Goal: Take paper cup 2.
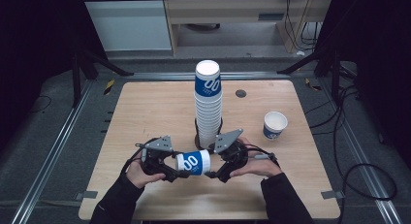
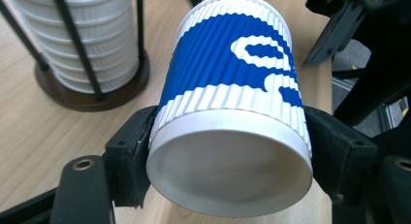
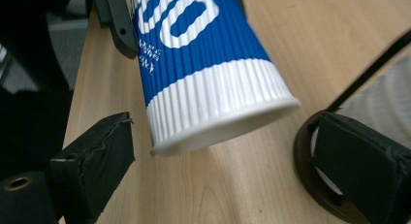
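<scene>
Blue-and-white ribbed paper cup (image 1: 193,163) is on its side, low centre of the tabletop (image 1: 145,107), at 6 o'clock from the cup stack (image 1: 208,103) in its wire holder, held off the surface between the two grippers. Left gripper (image 1: 180,171) grips the cup's base end: in the left gripper view both fingers (image 2: 128,156) press the cup (image 2: 232,107) just above its bottom disc. Right gripper (image 1: 213,174) sits at the rim end, fingers released: in the right gripper view the pads (image 3: 97,161) stand apart either side of the cup mouth (image 3: 213,78), gap visible, no contact. Single upright cup (image 1: 275,124) stands at 3 o'clock from the stack, well apart.
</scene>
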`<state>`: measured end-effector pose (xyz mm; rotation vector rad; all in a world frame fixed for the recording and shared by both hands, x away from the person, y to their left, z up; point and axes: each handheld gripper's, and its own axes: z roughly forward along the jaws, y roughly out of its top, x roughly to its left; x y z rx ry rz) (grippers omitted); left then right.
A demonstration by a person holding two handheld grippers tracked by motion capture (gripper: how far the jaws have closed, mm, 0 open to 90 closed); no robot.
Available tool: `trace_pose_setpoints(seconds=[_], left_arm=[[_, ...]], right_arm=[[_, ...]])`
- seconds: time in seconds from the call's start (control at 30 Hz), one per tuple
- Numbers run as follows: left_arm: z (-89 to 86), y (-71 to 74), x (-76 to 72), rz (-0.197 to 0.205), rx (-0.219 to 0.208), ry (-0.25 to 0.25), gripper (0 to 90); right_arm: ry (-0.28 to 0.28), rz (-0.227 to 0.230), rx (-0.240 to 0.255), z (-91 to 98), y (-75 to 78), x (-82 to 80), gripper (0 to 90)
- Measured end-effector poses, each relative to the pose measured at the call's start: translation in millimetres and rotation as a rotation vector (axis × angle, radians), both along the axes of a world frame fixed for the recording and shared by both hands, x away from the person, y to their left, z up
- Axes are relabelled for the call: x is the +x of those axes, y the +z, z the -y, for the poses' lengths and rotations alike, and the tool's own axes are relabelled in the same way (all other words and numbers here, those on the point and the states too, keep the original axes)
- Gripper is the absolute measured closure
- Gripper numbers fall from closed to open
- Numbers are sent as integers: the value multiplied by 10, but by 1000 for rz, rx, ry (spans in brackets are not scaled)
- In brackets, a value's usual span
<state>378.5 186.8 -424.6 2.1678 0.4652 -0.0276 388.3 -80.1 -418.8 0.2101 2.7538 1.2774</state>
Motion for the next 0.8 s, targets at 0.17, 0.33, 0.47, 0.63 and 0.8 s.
trace_pose_setpoints(seconds=[0.17,0.33,0.47,0.63,0.8], left_arm=[[-86,36,31,20,-45,42,258],[-153,84,31,46,-116,77,258],[-167,99,19,51,-172,83,257],[-115,89,-1,29,-203,35,257],[-82,61,-1,-10,-231,-30,257]], right_arm=[[-100,-9,101,185,39,15,79],[-174,-34,181,325,1,-10,80],[-209,-54,234,398,-37,-57,78],[-185,-97,288,399,-70,-68,75],[-123,-120,265,313,-124,-94,73]])
